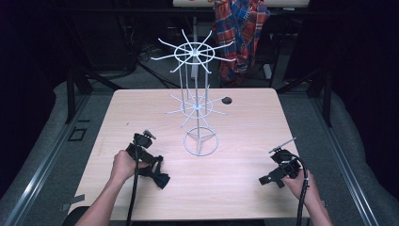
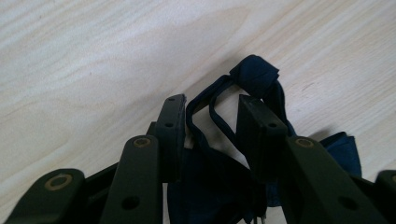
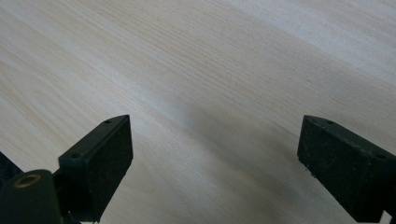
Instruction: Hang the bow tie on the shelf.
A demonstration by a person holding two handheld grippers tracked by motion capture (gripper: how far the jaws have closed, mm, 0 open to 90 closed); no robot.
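A dark navy cloth piece with a knotted middle and a thin strap [image 2: 254, 74] lies on the light wooden table [image 1: 235, 155]. In the high view this navy cloth [image 1: 162, 180] sits at the front left. My left gripper [image 1: 154, 165] points down at it. In the left gripper view, the left gripper [image 2: 212, 100] stands partly open, with a loose loop of the strap between its jaws and not squeezed. My right gripper [image 1: 270, 181] rests low at the front right. In its own view the right gripper [image 3: 215, 135] is wide open over bare wood.
A white wire rack [image 1: 197, 113] with two tiers of radiating hooks and a ring base stands at the table's middle. A small dark hole [image 1: 227, 100] marks the tabletop behind it. A plaid shirt [image 1: 240, 33] hangs beyond the far edge.
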